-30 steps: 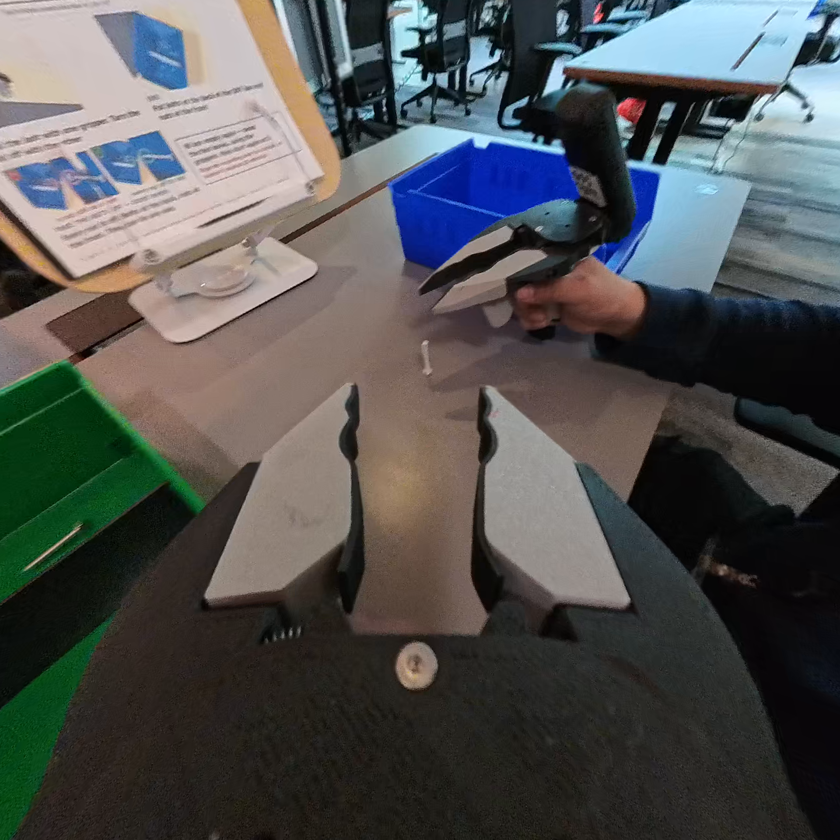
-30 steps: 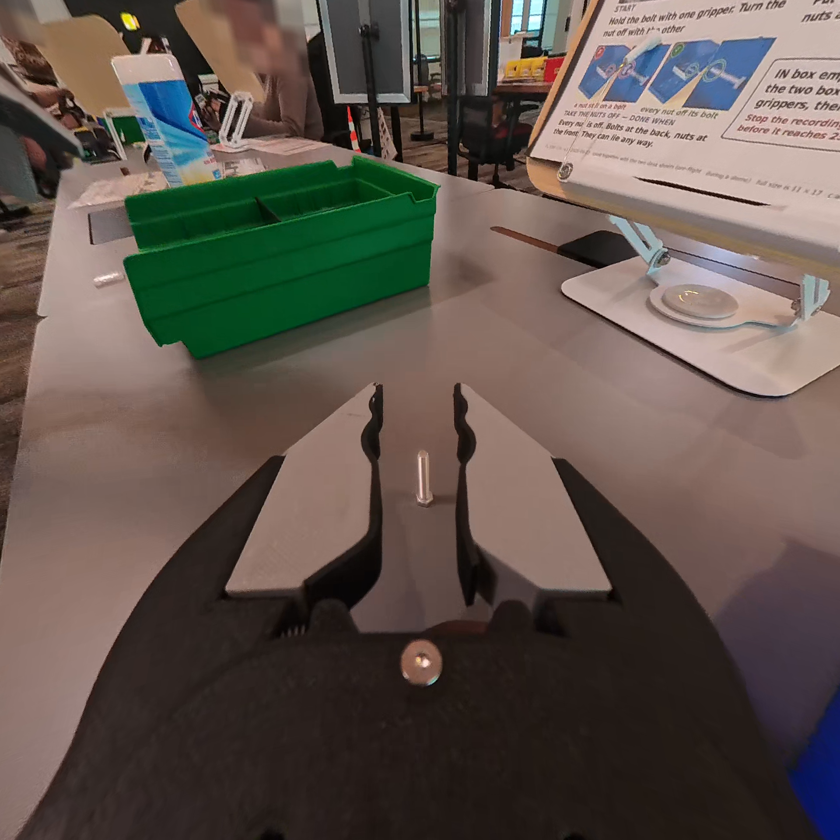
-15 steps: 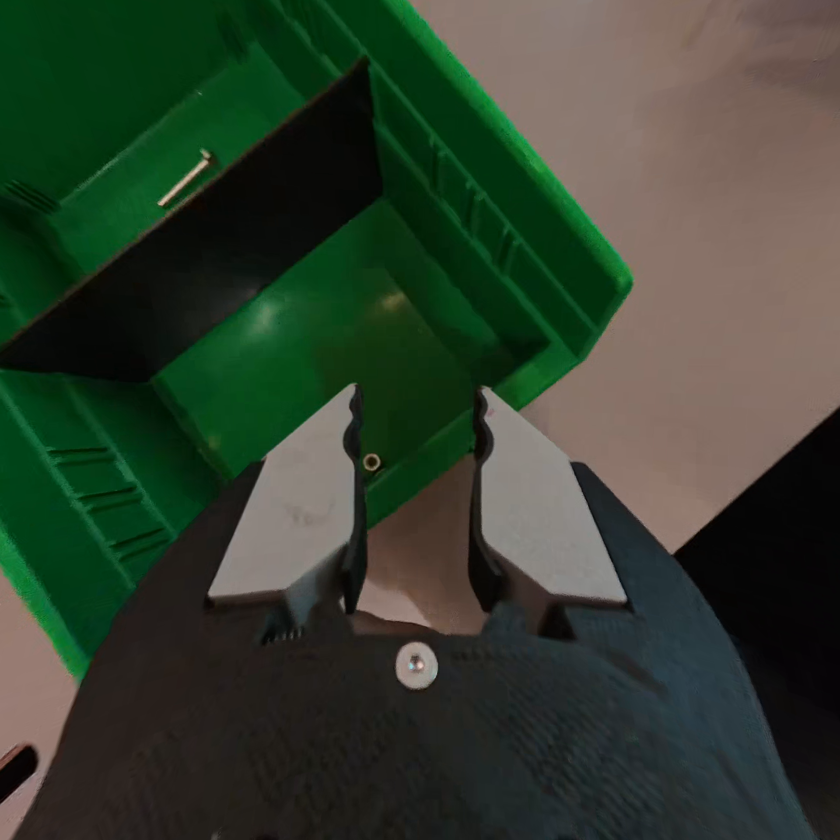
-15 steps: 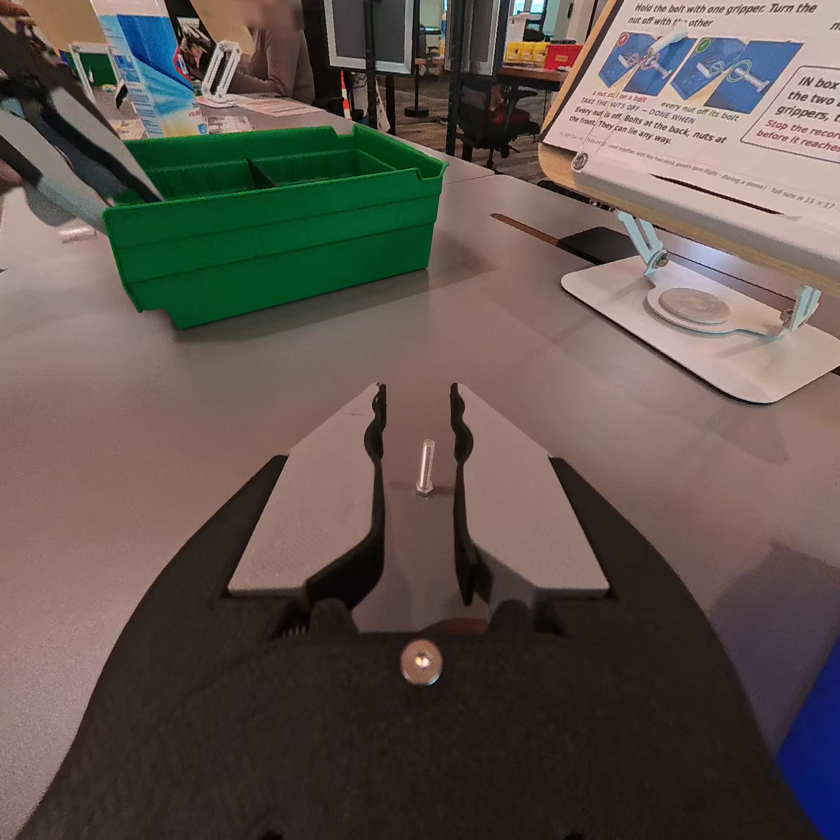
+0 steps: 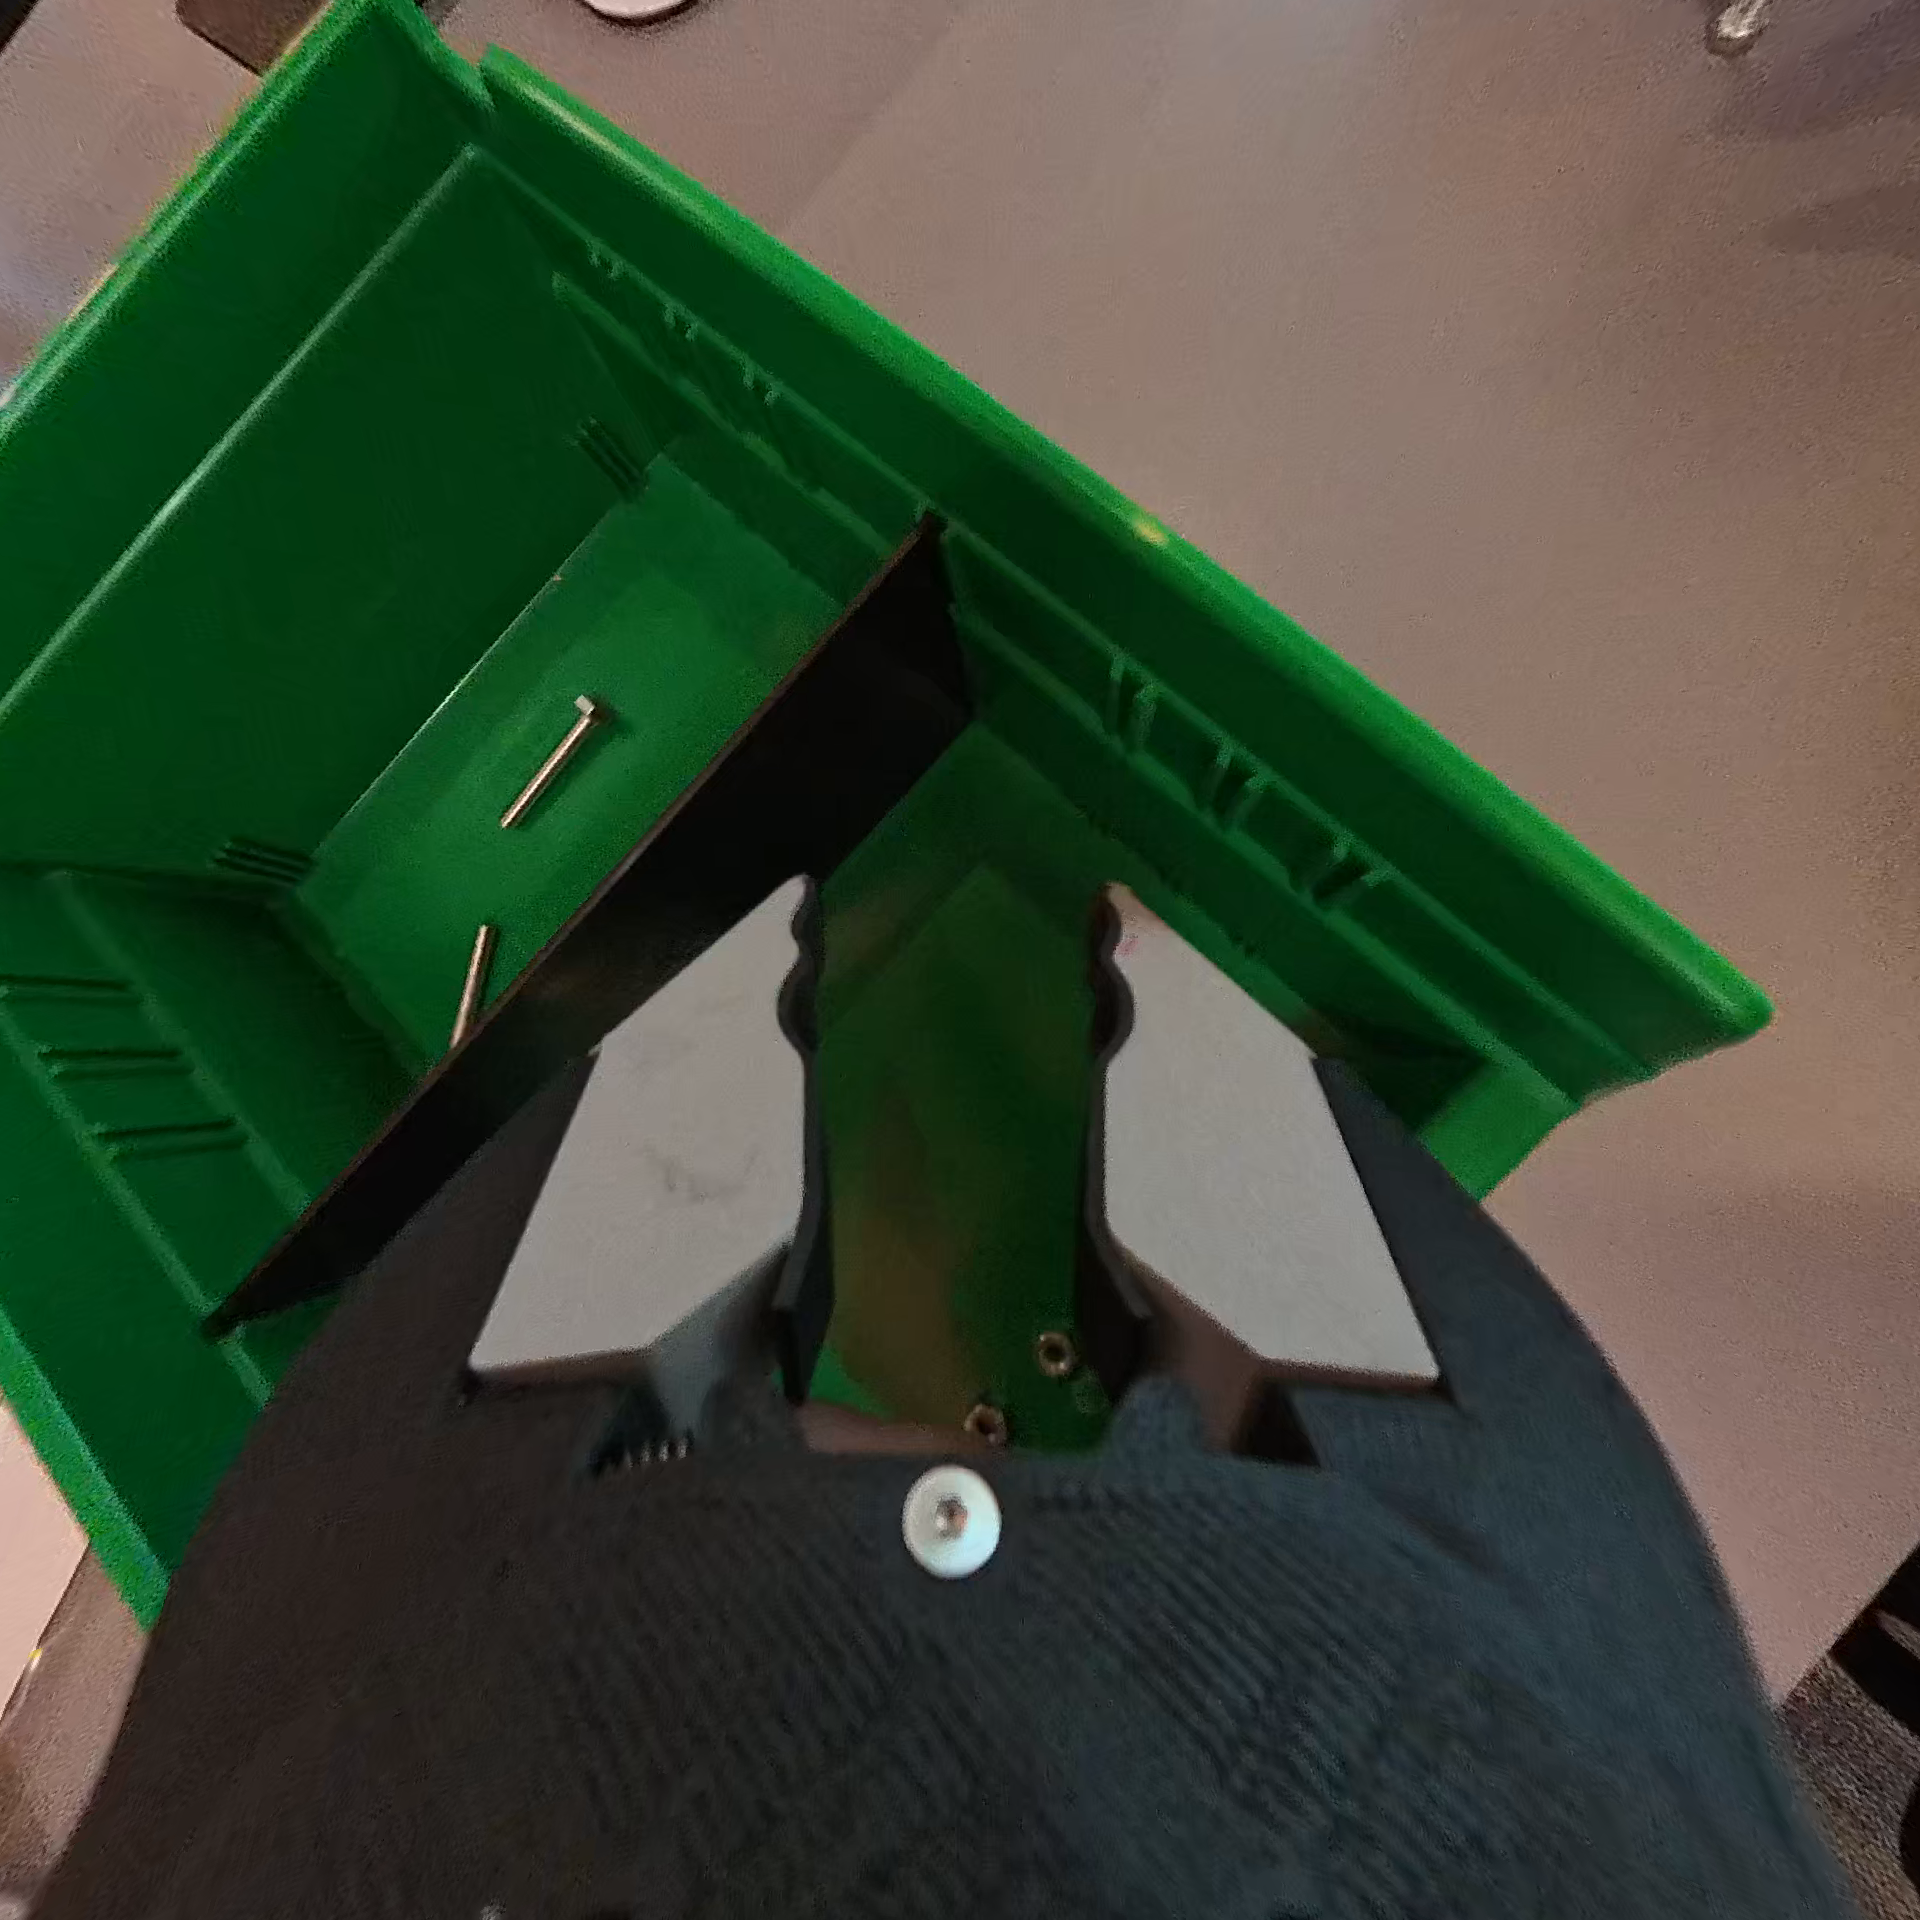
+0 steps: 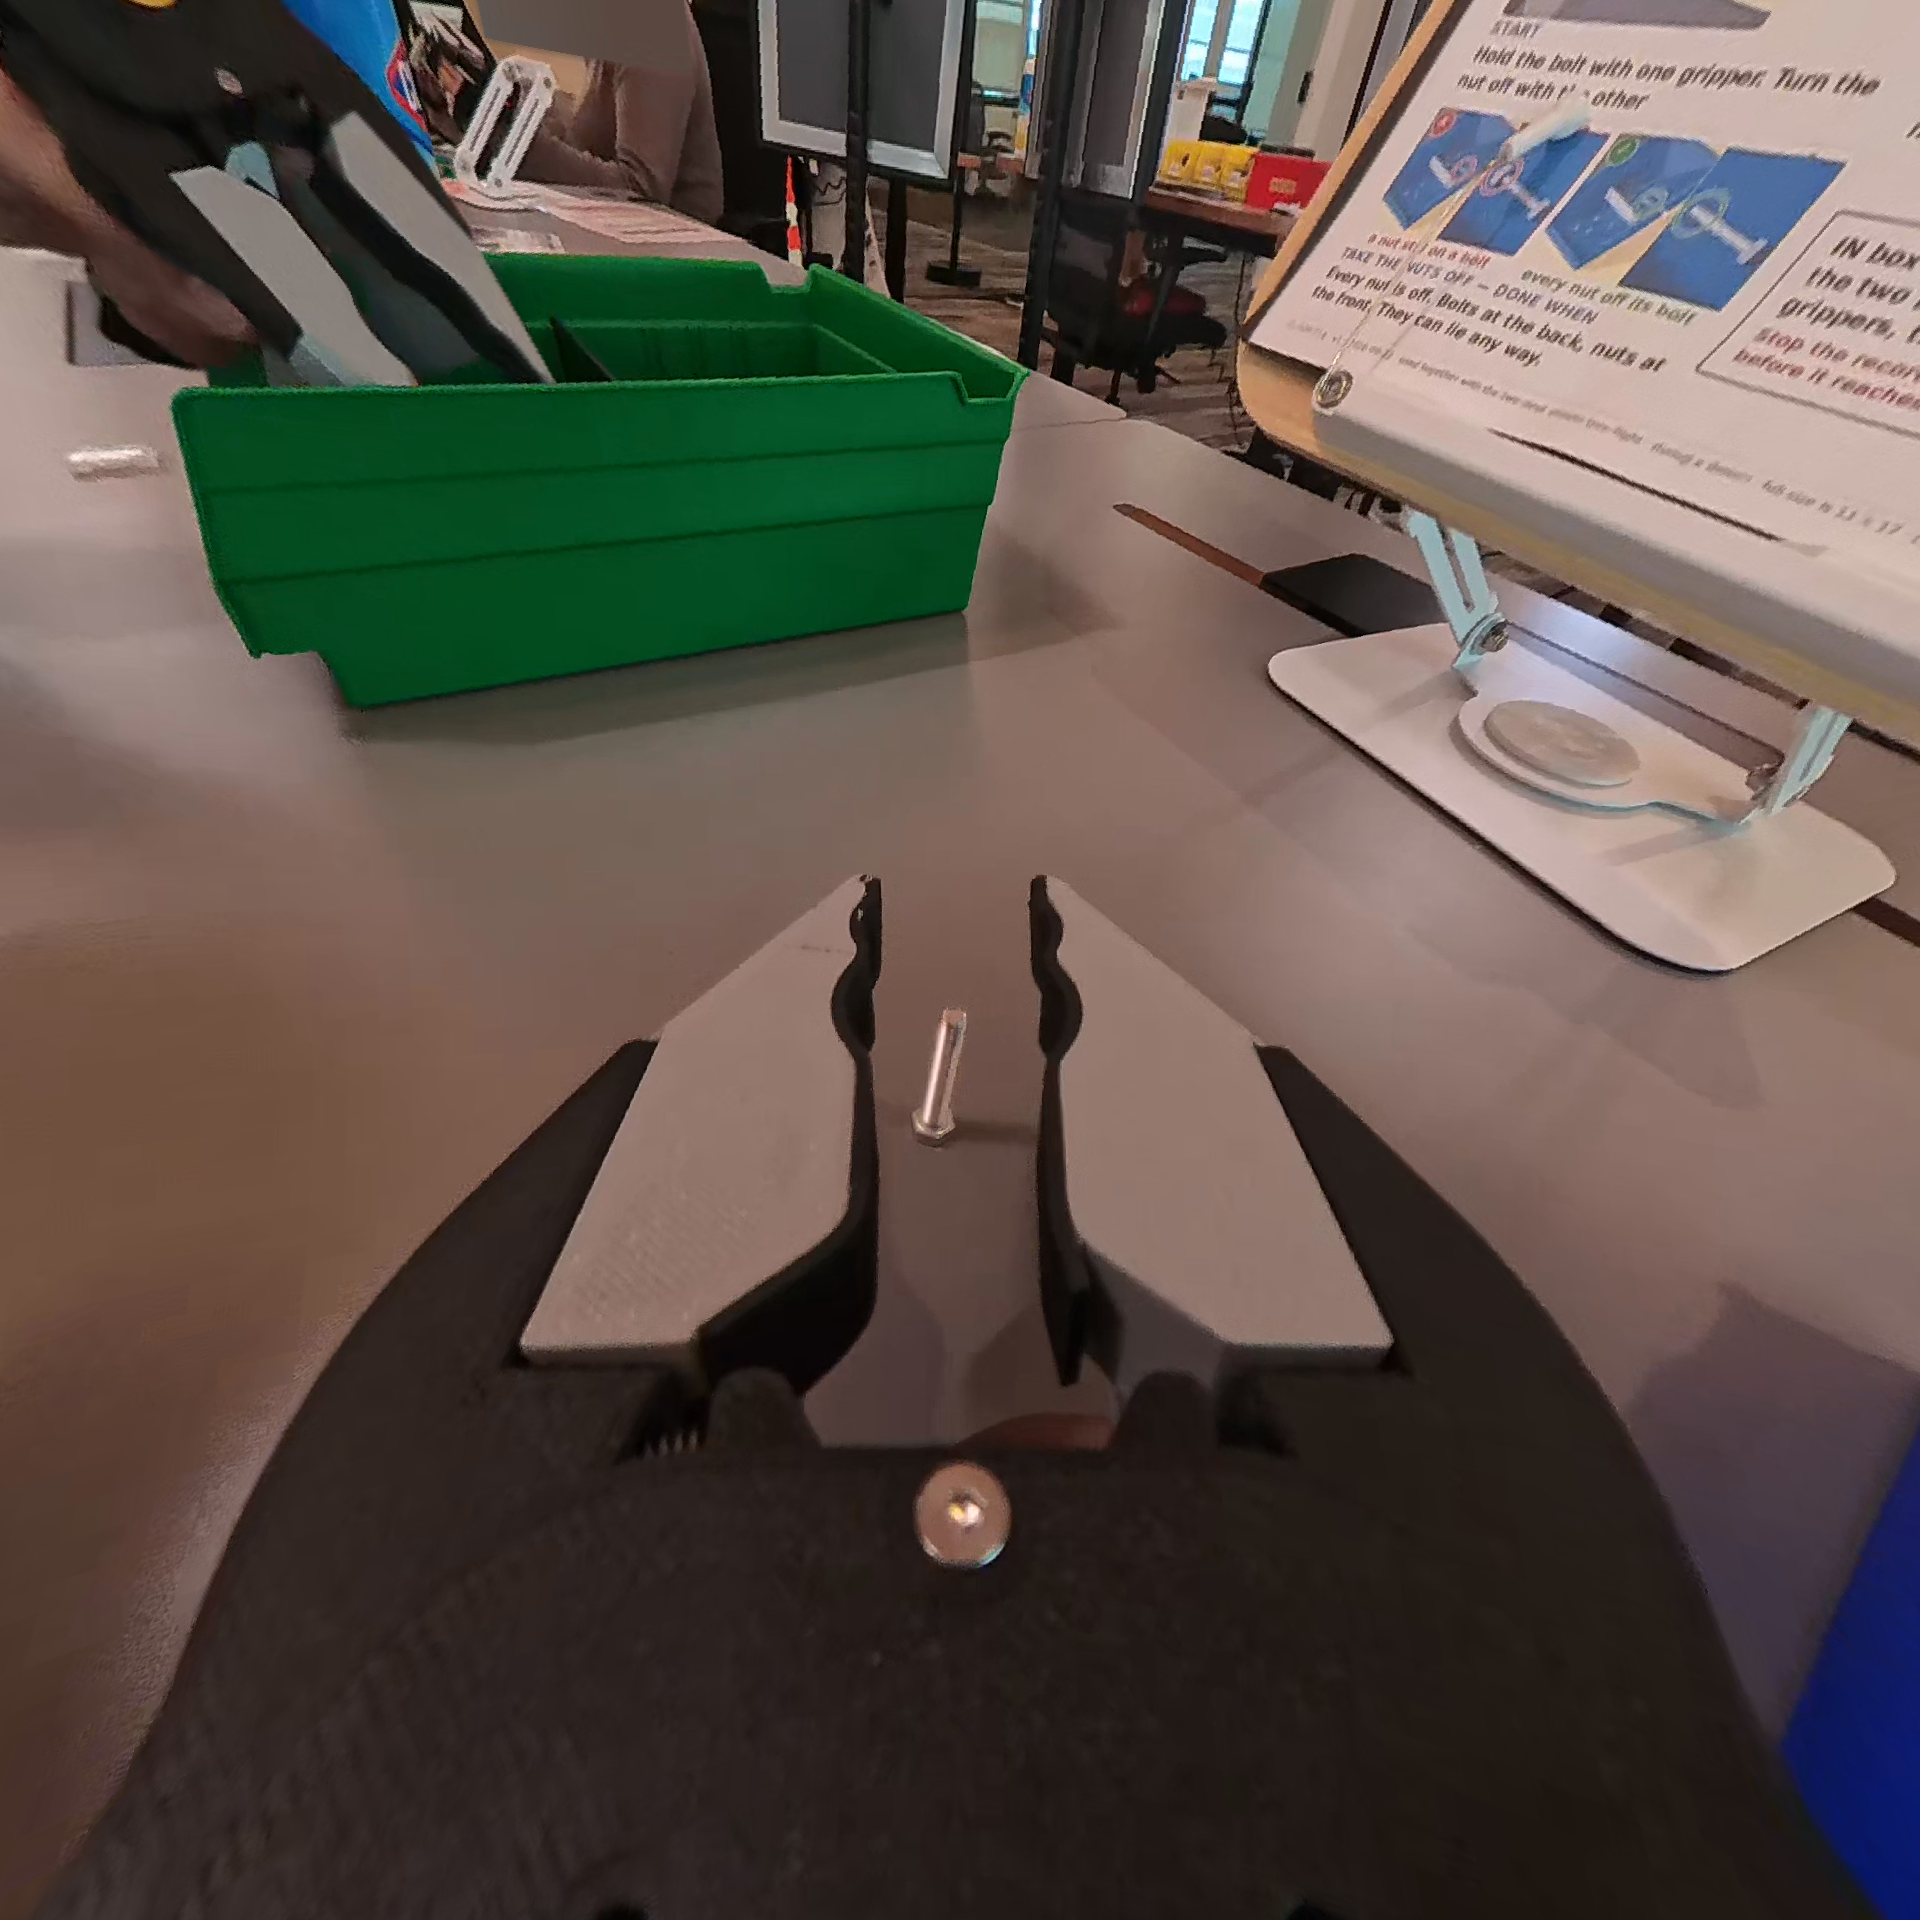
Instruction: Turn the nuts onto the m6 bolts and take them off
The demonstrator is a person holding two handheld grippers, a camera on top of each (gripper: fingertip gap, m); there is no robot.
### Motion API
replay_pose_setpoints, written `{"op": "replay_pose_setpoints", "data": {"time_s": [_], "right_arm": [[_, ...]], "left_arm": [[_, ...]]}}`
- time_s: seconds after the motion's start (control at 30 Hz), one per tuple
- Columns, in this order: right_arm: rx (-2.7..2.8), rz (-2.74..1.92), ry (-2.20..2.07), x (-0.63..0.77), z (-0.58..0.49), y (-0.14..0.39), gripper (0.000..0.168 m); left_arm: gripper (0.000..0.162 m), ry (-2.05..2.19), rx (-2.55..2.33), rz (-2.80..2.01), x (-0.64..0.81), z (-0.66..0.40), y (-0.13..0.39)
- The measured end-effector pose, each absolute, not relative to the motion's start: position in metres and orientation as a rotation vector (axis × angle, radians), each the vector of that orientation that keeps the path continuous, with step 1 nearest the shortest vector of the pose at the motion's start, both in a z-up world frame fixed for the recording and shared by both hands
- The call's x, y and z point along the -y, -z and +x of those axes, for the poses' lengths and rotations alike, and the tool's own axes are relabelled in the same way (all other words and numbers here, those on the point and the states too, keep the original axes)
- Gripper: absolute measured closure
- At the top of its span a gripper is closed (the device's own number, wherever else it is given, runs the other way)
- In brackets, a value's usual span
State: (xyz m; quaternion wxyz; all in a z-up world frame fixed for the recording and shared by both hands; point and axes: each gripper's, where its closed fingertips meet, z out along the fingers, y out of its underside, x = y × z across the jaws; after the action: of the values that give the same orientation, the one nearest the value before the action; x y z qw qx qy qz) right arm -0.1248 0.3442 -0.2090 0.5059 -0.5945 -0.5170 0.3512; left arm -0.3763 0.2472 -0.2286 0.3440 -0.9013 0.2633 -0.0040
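Note:
My left gripper (image 5: 951, 914) is open and empty, pointing down into the near compartment of the green bin (image 5: 1299, 665). Two brass nuts (image 5: 1051, 1351) lie on the bin floor between the bases of its fingers. Two bolts (image 5: 549, 761) lie in the far compartment beyond a black divider (image 5: 748, 842). My right gripper (image 6: 954, 902) is open and low over the grey table, with a silver bolt (image 6: 941, 1075) lying between its fingers, untouched. In the right wrist view the left gripper (image 6: 353, 260) reaches into the green bin (image 6: 603, 540).
An instruction sheet on a white stand (image 6: 1600, 821) is at the right. A blue bin edge (image 6: 1860, 1662) shows at lower right. A small white piece (image 6: 109, 459) lies on the table left of the green bin. People and chairs are in the background. Some 30 centimeters of space lies between my two pairs of fingers.
My left gripper swung from facing the table to above the green bin and has moved deeper over the near compartment, staying open. My right gripper stays open around the bolt, barely moving.

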Motion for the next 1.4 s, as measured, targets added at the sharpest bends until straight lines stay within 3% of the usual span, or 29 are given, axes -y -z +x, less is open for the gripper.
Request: {"op": "replay_pose_setpoints", "data": {"time_s": [0.23,0.33,0.5,0.67,0.73,0.8,0.87,0.93,1.0,1.13,1.17,1.27,1.4], "right_arm": [[1.203,-1.417,-0.856,-0.348,-0.121,0.204,0.144],[1.214,-1.41,-0.858,-0.346,-0.122,0.204,0.144],[1.227,-1.389,-0.886,-0.337,-0.123,0.201,0.145],[1.255,-1.351,-0.936,-0.323,-0.126,0.194,0.145],[1.26,-1.324,-0.944,-0.317,-0.126,0.189,0.145],[1.263,-1.293,-0.946,-0.312,-0.125,0.183,0.146],[1.255,-1.265,-0.953,-0.307,-0.123,0.176,0.147],[1.247,-1.25,-0.967,-0.304,-0.121,0.172,0.148],[1.243,-1.244,-0.974,-0.302,-0.12,0.17,0.148],[1.242,-1.234,-0.982,-0.299,-0.118,0.167,0.149],[1.243,-1.23,-0.984,-0.298,-0.118,0.167,0.149],[1.25,-1.229,-0.987,-0.295,-0.119,0.167,0.15],[1.263,-1.228,-0.99,-0.292,-0.121,0.167,0.15]], "left_arm": [[0.112,0.103,-0.839,-2.402,-0.257,-0.358,0.248],[0.121,0.19,-0.905,-2.465,-0.25,-0.351,0.259],[0.11,0.241,-0.99,-2.68,-0.22,-0.368,0.266],[0.11,0.091,-1.069,-2.969,-0.171,-0.418,0.267],[0.134,-0.037,-1.053,-3.107,-0.152,-0.441,0.278],[0.129,-0.114,-0.954,-3.18,-0.149,-0.456,0.283],[0.113,-0.18,-0.824,-3.215,-0.15,-0.466,0.282],[0.114,-0.335,-0.82,-3.244,-0.149,-0.48,0.28],[0.134,-0.66,-0.851,-3.186,-0.157,-0.506,0.273],[0.132,-0.67,-0.772,-3.142,-0.167,-0.509,0.267],[0.141,-0.707,-0.747,-3.112,-0.172,-0.513,0.26],[0.131,-0.616,-0.704,-3.131,-0.169,-0.509,0.252],[0.129,-0.493,-0.672,-3.233,-0.155,-0.503,0.262]]}}
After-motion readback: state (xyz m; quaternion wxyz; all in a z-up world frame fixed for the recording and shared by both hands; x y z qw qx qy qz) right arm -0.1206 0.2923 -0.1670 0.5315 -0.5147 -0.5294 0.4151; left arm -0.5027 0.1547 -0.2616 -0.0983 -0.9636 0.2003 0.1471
